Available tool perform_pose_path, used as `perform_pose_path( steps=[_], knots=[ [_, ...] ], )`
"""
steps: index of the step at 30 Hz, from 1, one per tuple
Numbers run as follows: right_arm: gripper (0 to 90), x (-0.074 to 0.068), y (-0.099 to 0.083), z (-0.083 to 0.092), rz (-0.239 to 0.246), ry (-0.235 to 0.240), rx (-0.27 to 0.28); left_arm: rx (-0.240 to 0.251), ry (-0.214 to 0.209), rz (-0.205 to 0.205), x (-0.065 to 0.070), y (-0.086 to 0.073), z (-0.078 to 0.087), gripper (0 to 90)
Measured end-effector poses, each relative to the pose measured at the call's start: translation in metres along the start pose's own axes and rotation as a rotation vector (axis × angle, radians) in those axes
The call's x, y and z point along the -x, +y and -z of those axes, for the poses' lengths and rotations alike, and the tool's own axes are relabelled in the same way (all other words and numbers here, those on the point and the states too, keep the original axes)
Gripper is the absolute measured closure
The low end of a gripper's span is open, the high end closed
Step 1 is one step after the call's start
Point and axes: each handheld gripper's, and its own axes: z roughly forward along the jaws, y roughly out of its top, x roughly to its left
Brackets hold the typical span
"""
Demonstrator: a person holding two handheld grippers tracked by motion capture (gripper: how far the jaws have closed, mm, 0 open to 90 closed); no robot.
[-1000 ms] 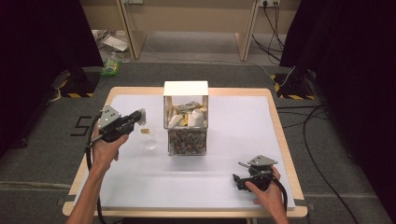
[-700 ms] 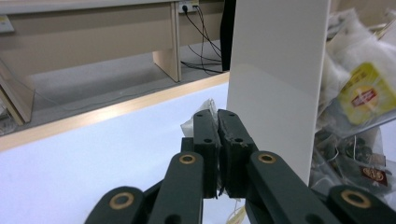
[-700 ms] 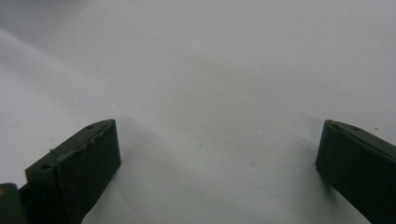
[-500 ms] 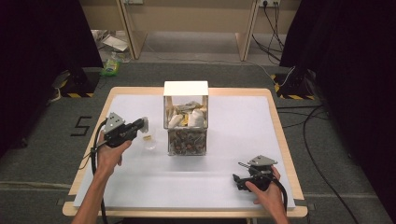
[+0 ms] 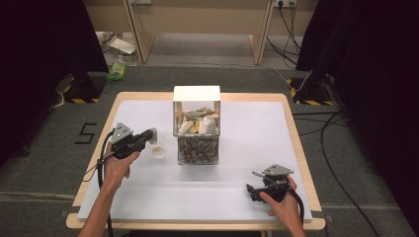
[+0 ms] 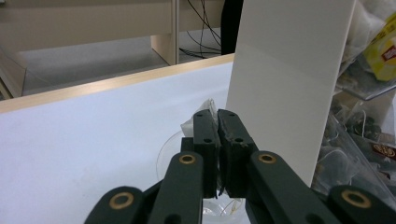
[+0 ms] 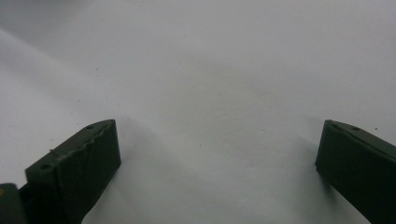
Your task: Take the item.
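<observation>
- One tea bag [image 6: 198,122] is out of the box [image 5: 196,129] and hangs pinched in the left gripper [image 6: 217,122], right over a small clear dish [image 5: 158,151] that sits just beside the box on its left.
- That half looks done to me: the bag is fetched. What is left, I judge, is to lower it into the dish and let go; the dish seems to hold only a bit of string and tag so far, though it is hard to tell.
- Plenty more bags fill the box, upper shelf and lower.
- The left forearm reaches in from the near edge, the hand [image 5: 118,165] angled toward the box, its jaws clenched together on the bag's paper.
- The right gripper [image 5: 254,190] rests low on the white table [image 5: 247,143] near the front right corner, well apart from the box, jaws spread wide with nothing between them.
</observation>
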Motion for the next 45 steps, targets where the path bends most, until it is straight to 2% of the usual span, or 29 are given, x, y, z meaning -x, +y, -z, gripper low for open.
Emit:
perform_pose_path(
  steps=[9, 11, 16, 17, 18, 19, 22, 23, 27, 32, 33, 37, 41, 45],
  knots=[
    [0.4, 0.0, 0.0, 0.0, 0.0, 0.0, 0.0, -0.029, -0.003, 0.003, -0.001, -0.005, -0.002, 83.7],
    [0.4, 0.0, 0.0, 0.0, 0.001, 0.0, 0.0, -0.034, -0.005, 0.022, -0.001, -0.007, -0.003, 82.9],
    [0.5, 0.0, 0.0, 0.0, 0.001, 0.0, 0.0, -0.052, -0.009, 0.027, 0.0, -0.007, -0.007, 76.3],
    [0.5, 0.0, 0.0, 0.0, 0.0, 0.0, 0.0, -0.053, -0.005, 0.029, -0.001, -0.007, -0.007, 68.1],
    [0.5, 0.0, 0.0, 0.0, 0.0, 0.0, 0.0, -0.052, -0.001, 0.032, -0.001, -0.006, -0.007, 68.1],
    [0.5, 0.0, 0.0, 0.0, 0.001, 0.0, 0.0, -0.044, 0.0, 0.035, -0.002, -0.004, -0.007, 62.5],
    [0.4, 0.0, 0.0, 0.0, 0.001, 0.0, 0.0, -0.033, 0.004, 0.038, -0.001, -0.002, -0.006, 58.6],
    [0.5, 0.0, 0.0, 0.0, 0.001, 0.0, 0.0, -0.023, -0.001, 0.046, -0.001, -0.001, -0.005, 54.4],
    [0.4, 0.0, 0.0, 0.0, 0.001, 0.0, 0.0, -0.031, 0.002, 0.044, 0.0, 0.0, -0.002, 48.0],
    [0.4, 0.0, 0.0, 0.0, 0.0, 0.0, 0.0, -0.035, 0.003, 0.064, 0.0, 0.002, 0.0, 39.4],
    [0.5, 0.0, 0.0, 0.0, 0.001, 0.0, 0.0, -0.034, 0.0, 0.07, 0.001, 0.004, 0.001, 34.5],
    [0.4, 0.0, 0.0, 0.0, 0.0, 0.0, 0.0, -0.039, -0.002, 0.074, 0.002, 0.005, 0.002, 26.9],
    [0.4, 0.0, 0.0, 0.0, 0.0, 0.0, 0.0, -0.049, 0.019, 0.074, 0.003, 0.004, 0.004, 15.6],
    [0.4, 0.0, 0.0, 0.0, 0.001, 0.0, 0.0, -0.041, -0.009, 0.065, 0.007, 0.001, 0.009, 15.1]
  ],
)
